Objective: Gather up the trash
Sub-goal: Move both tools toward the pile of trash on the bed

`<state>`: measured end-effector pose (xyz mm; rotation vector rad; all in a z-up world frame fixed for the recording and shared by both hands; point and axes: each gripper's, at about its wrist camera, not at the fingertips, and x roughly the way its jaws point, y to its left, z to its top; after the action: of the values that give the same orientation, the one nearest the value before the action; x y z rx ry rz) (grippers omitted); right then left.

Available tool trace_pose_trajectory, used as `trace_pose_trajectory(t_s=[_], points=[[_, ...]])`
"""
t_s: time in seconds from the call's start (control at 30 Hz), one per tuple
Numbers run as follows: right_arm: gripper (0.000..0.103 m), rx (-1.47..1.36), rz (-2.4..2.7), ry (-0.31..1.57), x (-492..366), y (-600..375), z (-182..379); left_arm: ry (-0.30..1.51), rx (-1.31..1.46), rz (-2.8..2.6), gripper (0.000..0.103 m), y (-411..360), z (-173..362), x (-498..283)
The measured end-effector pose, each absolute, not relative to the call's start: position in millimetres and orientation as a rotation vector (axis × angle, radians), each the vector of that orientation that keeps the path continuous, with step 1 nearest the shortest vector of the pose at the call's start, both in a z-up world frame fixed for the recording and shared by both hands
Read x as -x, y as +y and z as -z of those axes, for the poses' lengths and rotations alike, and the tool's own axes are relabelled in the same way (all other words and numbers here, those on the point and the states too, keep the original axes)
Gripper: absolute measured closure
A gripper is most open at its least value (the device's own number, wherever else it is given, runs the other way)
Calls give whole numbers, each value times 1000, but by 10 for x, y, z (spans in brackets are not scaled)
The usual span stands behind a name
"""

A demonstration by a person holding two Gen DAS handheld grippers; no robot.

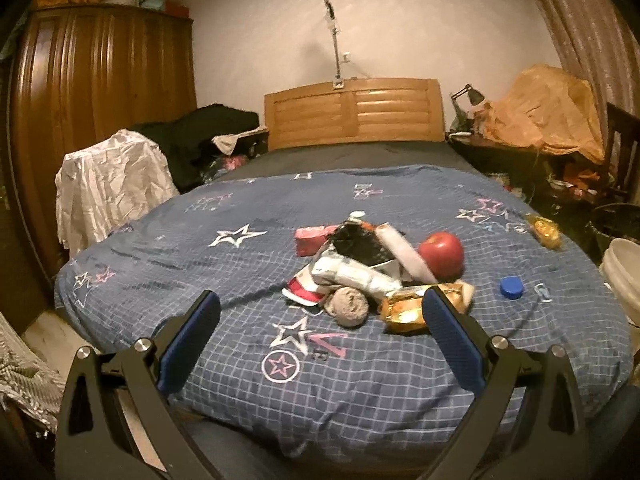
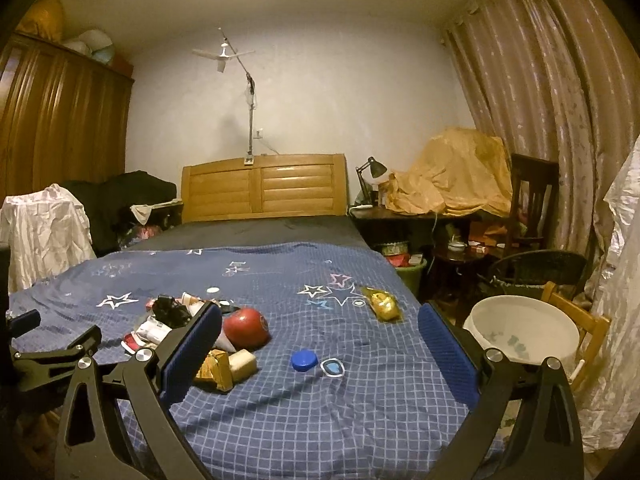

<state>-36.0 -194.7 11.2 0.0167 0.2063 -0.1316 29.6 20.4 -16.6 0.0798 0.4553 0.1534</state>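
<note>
A pile of trash (image 1: 360, 268) lies on the blue star-print bedspread (image 1: 224, 264): wrappers, a white tube, a pink box, a crumpled grey ball (image 1: 347, 306) and a gold wrapper (image 1: 408, 308). A red apple (image 1: 441, 255) sits beside it. A blue bottle cap (image 1: 511, 287) and a second gold wrapper (image 1: 544, 230) lie apart to the right. My left gripper (image 1: 320, 312) is open and empty, hovering just before the pile. My right gripper (image 2: 320, 324) is open and empty above the bed, with the blue cap (image 2: 304, 359) and the apple (image 2: 246, 327) between its fingers in view.
A white bucket (image 2: 524, 332) stands on a wooden chair right of the bed. A wooden headboard (image 2: 262, 186), a cluttered desk (image 2: 420, 216) and curtains are behind. A wardrobe (image 1: 92, 92) and a cloth-draped chair (image 1: 108, 184) stand at the left. The left gripper (image 2: 48, 344) shows at the right view's left edge.
</note>
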Motion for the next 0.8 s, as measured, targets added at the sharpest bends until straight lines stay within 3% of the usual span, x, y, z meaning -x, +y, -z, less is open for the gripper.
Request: trace_pose_trajectory(t_s=[0.8], points=[[5, -5, 118, 372, -75, -1835, 319, 613, -107, -174, 6, 222, 535, -536]])
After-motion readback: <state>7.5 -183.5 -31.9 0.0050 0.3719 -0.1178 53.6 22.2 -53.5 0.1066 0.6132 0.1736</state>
